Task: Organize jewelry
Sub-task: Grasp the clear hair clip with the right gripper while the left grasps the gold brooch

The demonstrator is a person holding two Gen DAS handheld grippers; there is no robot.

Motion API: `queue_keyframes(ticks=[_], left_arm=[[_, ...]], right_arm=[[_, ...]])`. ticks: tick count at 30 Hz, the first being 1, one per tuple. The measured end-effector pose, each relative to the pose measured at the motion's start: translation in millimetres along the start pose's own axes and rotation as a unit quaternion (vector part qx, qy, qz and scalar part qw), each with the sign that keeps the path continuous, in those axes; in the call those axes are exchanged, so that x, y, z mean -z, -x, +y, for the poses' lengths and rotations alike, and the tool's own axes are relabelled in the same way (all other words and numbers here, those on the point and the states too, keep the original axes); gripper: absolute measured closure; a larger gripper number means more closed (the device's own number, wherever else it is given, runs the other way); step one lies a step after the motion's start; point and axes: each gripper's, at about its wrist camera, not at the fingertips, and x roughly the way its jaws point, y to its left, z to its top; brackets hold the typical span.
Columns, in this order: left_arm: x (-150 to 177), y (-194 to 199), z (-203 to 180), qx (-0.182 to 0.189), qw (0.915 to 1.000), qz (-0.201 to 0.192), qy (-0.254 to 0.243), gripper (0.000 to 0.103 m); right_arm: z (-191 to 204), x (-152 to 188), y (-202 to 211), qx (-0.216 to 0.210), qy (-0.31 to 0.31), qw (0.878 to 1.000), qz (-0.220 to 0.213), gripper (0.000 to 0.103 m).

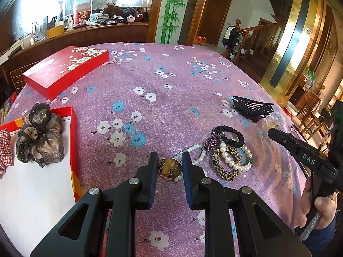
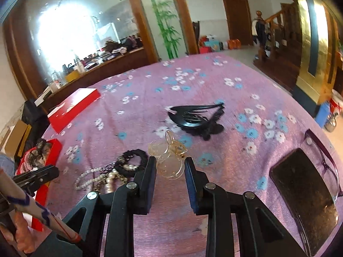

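Here your left tool (image 1: 167, 166) pinches a gold fan-shaped brooch (image 1: 169, 168) lying on the floral-covered counter (image 1: 150, 111), just beside a pearl necklace (image 1: 198, 154) and a heap of bracelets (image 1: 230, 158). Your right tool (image 2: 170, 168) has narrowed around a clear hair clip (image 2: 169, 160); contact is unclear. The open red box (image 1: 72, 141) sits at the counter's left edge, its lid (image 1: 66, 70) near the far-left corner.

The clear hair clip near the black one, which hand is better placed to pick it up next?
Probably the right. The right gripper already has the clear hair clip between its fingertips, while the left gripper sits around a gold brooch further toward the red box.
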Motion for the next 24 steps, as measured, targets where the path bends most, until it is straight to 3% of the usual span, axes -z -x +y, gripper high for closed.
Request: queue_keyframes(ticks=[24], left_arm=[[3,-1,0,-0.020,0.9998,-0.004,-0.002,0.082]], right_arm=[[35,10,7,0.074,0.101,0.991,-0.041,0.075]])
